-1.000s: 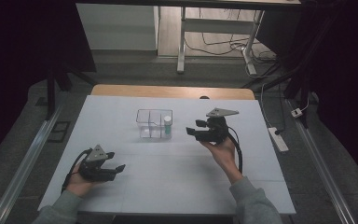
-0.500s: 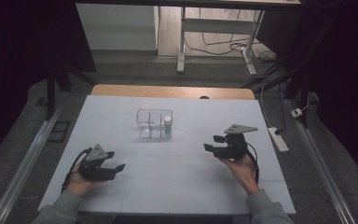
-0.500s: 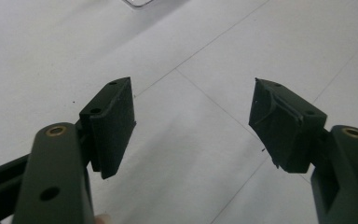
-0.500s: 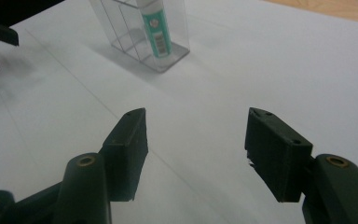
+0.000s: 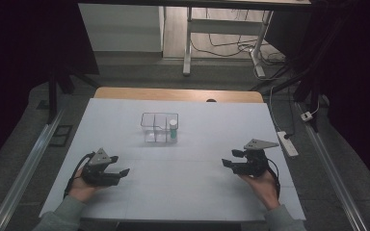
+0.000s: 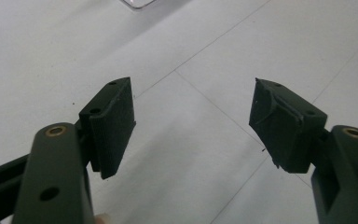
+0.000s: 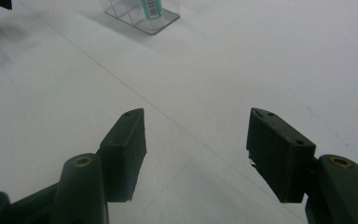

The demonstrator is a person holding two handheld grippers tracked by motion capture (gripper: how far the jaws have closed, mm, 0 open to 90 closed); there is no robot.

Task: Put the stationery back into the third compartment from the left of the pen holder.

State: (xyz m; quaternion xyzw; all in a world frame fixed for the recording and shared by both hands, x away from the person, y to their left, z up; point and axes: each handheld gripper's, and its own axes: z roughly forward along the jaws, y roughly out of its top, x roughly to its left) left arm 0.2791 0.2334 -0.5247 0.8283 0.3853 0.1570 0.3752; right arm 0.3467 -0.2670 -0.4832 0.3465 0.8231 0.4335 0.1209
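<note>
**A:** What lies on the table?

**B:** A white table seen from above. Near its middle, toward the far side, stands a clear box split into compartments. A small vial with a white cap and a green label stands upright in the box's right-hand compartment. Nothing touches the box.

**A:** And the grippers?

**B:** The left gripper rests low over the table's near-left part, held in the person's left hand, pointing toward the right. The right gripper sits over the near-right part, held in the right hand, pointing toward the left. Both are well apart from the box and from each other.

**A:** Are they holding anything?

**B:** No. In the left gripper view, the left gripper has its jaws spread wide, with bare table between them and a corner of the box at the top edge. In the right gripper view, the right gripper is likewise released, jaws wide and empty; farther off stand the box and the vial.
</note>
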